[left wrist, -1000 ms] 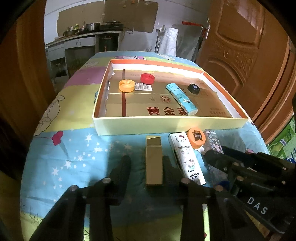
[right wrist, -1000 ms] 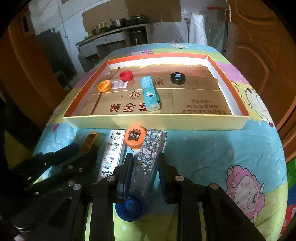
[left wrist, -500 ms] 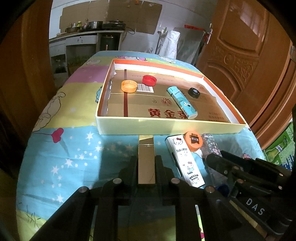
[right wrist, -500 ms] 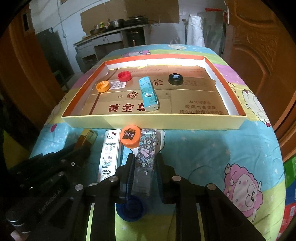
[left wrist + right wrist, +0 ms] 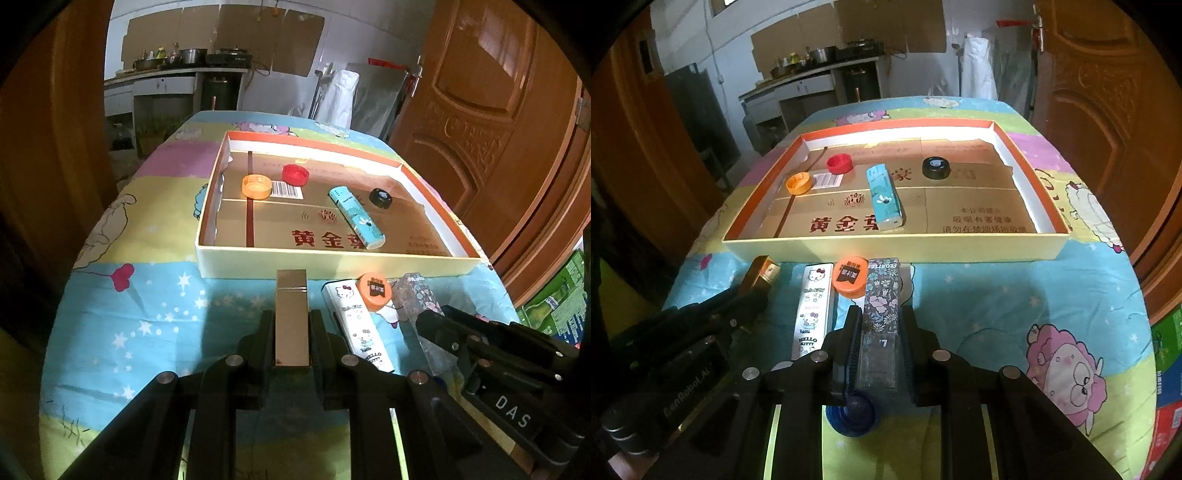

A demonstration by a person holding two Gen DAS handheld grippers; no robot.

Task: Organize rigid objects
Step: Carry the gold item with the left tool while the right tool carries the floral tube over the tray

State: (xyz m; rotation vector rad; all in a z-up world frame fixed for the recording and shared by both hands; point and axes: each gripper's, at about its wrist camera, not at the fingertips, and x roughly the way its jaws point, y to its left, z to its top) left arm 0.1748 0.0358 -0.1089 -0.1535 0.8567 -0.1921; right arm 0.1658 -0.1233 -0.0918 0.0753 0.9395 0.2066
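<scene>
Two grips are on at once: left gripper (image 5: 291, 332) pinches the gold box (image 5: 291, 314), right gripper (image 5: 879, 332) pinches the floral box (image 5: 881, 302), both near the table's front edge, just outside the tray's (image 5: 886, 251) front wall. Lift each straight up w/o tilting, so the orange cap (image 5: 850, 277) touching the floral box and the Hello Kitty box (image 5: 812, 306) btwn them aren't dragged. Clear the wall, then set down on bare tray floor.
</scene>
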